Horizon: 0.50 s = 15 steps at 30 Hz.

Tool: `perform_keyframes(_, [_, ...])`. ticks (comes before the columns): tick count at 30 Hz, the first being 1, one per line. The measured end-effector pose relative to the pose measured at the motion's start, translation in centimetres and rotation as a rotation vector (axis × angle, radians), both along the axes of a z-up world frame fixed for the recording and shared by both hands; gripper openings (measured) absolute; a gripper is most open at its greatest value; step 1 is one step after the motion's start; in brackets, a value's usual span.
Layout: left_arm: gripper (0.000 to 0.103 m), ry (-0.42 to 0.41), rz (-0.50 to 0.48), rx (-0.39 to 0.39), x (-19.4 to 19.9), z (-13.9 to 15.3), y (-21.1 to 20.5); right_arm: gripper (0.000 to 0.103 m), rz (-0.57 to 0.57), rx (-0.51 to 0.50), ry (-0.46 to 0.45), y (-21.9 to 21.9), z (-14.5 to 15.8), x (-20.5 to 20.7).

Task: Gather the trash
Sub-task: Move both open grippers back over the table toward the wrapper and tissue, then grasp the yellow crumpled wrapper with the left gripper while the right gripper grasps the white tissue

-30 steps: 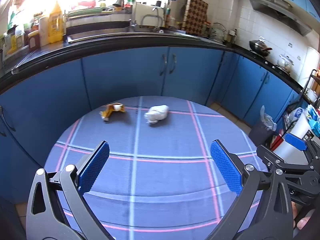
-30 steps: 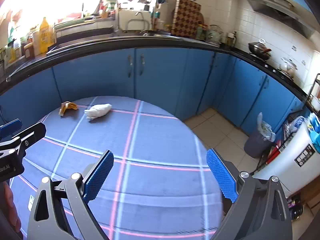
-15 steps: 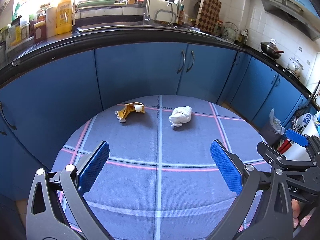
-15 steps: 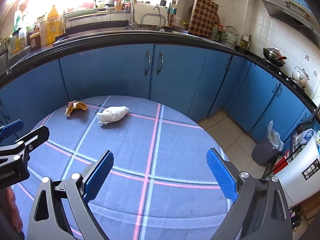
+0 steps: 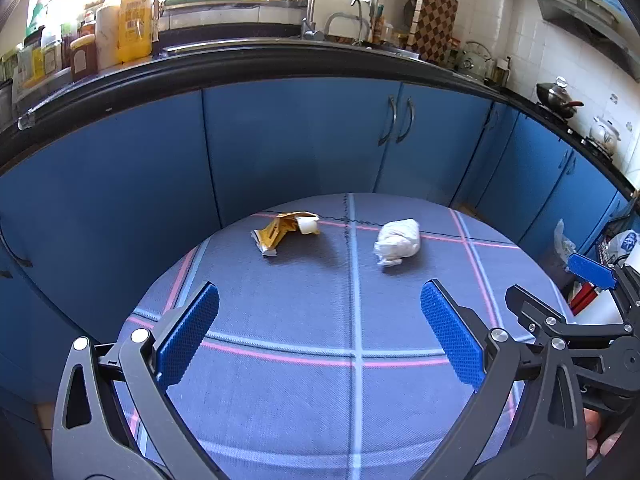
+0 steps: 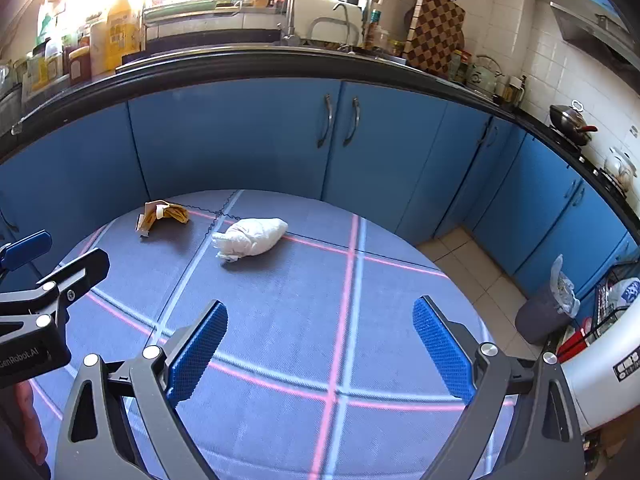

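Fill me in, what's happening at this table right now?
A person holds a claw in each hand over a round table with a plaid cloth. Both the left claw and the right claw are open and empty. Two pieces of trash lie at the far side, untouched: a crumpled yellow wrapper and, to its right, a white wad of paper. A lined bin stands on the floor to the right.

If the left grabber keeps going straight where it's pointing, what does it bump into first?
Probably the table itself. The left gripper, jaws open, aims between the yellow wrapper and the white wad, so it might slip past both. Depth is hard to judge in this fisheye view.
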<state>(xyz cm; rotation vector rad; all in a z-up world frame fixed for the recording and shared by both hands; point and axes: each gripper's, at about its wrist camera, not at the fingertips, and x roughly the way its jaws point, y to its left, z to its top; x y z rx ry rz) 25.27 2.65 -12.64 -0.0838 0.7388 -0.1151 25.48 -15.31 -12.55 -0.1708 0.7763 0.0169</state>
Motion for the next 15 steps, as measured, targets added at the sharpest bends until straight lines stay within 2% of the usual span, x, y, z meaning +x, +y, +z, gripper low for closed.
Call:
perform_keyframes(9, [0.099, 0.019, 0.017, 0.024, 3.8, -2.3, 1.1, 0.091, 0.038, -0.006, 0.038, 1.8, -3.0, 4.4])
perform_keyframes(15, [0.099, 0.025, 0.025, 0.073, 7.7, -3.5, 2.1, 0.091, 0.062, 0.002, 0.063, 3.0, -4.6, 7.7])
